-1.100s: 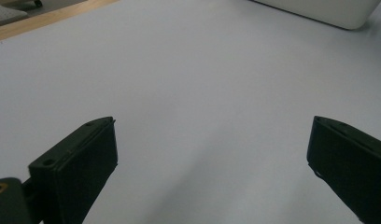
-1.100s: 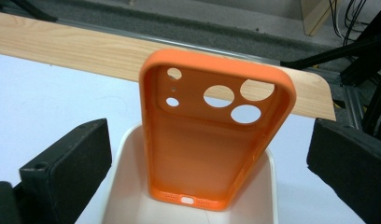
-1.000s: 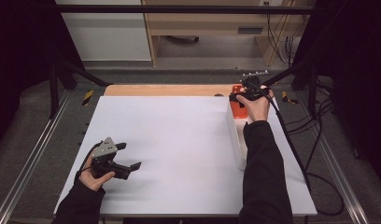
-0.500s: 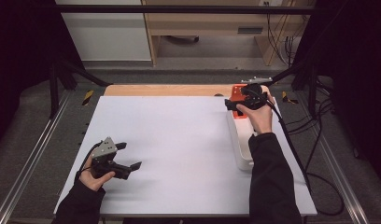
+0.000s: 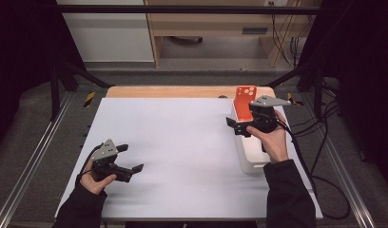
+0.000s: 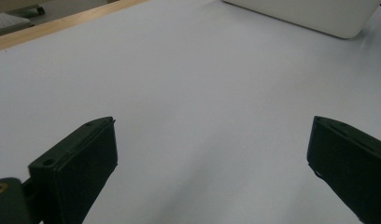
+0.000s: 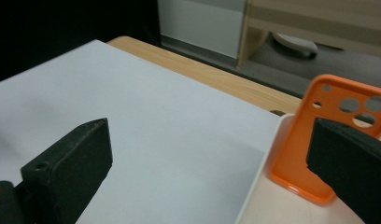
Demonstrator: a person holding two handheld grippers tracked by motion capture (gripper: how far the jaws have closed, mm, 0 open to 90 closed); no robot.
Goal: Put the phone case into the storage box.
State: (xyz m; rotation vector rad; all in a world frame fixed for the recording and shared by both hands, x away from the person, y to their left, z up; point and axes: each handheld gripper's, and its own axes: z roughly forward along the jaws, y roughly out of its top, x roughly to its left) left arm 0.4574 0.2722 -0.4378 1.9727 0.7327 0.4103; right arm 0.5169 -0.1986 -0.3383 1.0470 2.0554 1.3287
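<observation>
High view, white table (image 5: 182,142), white tray (image 5: 251,156) at its 3 o'clock edge, orange phone case (image 5: 244,102) propped upright at the tray's 12 o'clock end, right gripper (image 5: 242,127) just beside it, jaws wide apart, empty, left gripper (image 5: 130,159) at 8 o'clock, jaws wide, empty.

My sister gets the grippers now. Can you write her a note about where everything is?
Left gripper: open, holding nothing, low over the white table at its near left.
Right gripper: open, holding nothing, beside the orange phone case.
The case stands tilted at the far end of the white tray, on the table's right side.
Done: nothing gripped yet.
Left: probably grip the case and move it.
</observation>
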